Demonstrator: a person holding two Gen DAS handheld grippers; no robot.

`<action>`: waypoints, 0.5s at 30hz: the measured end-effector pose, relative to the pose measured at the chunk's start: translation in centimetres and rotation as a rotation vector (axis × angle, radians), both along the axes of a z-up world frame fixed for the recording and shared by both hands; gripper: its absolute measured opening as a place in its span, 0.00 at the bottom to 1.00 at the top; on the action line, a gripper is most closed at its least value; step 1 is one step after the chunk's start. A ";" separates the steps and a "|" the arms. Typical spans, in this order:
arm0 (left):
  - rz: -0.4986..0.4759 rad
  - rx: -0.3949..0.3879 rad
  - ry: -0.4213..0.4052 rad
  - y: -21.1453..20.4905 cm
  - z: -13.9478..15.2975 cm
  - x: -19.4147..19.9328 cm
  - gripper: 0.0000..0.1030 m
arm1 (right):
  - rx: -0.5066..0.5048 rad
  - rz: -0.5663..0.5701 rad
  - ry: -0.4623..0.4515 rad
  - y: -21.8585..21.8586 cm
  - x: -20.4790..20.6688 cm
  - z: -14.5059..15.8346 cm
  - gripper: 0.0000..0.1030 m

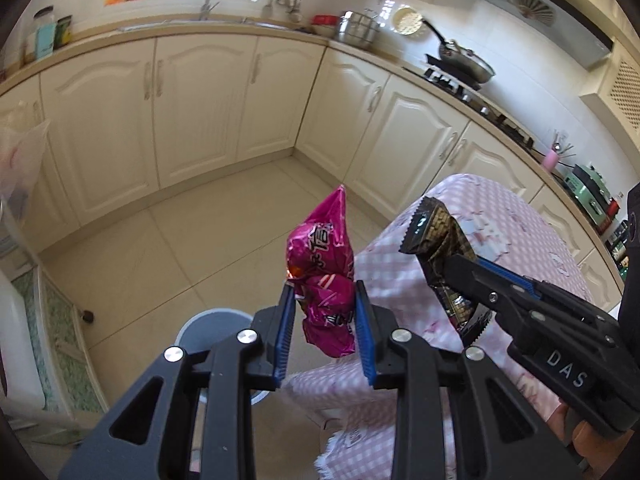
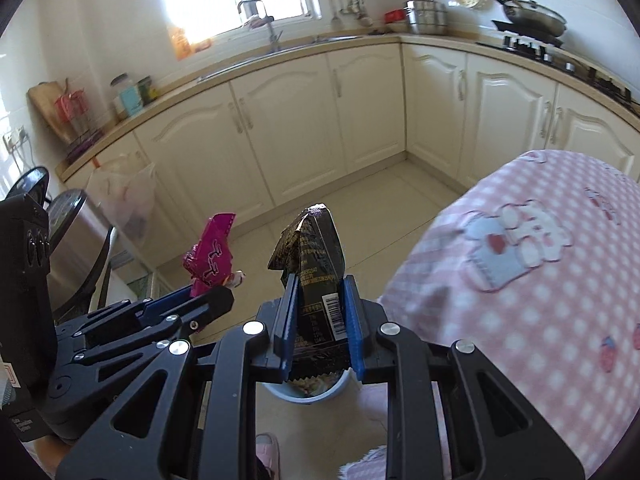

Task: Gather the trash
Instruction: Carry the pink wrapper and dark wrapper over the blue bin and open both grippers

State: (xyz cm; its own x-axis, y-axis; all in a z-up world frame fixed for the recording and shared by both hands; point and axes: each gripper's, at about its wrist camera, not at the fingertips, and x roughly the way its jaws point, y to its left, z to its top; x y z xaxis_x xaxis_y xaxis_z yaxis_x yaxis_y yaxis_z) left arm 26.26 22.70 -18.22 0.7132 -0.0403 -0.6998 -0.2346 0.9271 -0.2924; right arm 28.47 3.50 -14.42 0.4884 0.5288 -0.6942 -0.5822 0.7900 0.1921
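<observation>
1. Magenta foil catches the kitchen light: the left gripper [image 1: 325, 328] has its blue pads closed on a crumpled pink wrapper [image 1: 322, 276], which stands up between them above the tiled floor.
2. Alongside, the right gripper [image 2: 319, 328] is clamped on a black snack packet [image 2: 316, 276], barcode facing the lens.
3. Both pieces of trash are off the table [image 2: 540, 320], whose pink checked cloth shows no other litter in the parts visible.
4. Below the grippers sits a pale blue bin [image 2: 316, 394]; the right wrist view shows its rim directly under the black packet, while in the left wrist view the bin [image 1: 208, 328] lies low and to the left of the pink wrapper.
5. Pickup appears complete; what remains, by the look of it, is releasing each wrapper into the bin.
</observation>
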 end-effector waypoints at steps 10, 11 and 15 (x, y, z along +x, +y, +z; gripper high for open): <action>0.066 -0.023 0.070 4.5 -4.0 -0.4 0.27 | -0.037 0.043 0.056 5.0 -0.2 -3.4 0.20; 0.067 -0.027 0.072 4.7 -4.3 -0.4 0.27 | -0.042 0.044 0.062 5.4 0.0 -3.7 0.20; 0.065 -0.033 0.083 5.3 -4.9 0.6 0.28 | -0.040 0.036 0.072 5.5 0.5 -4.5 0.20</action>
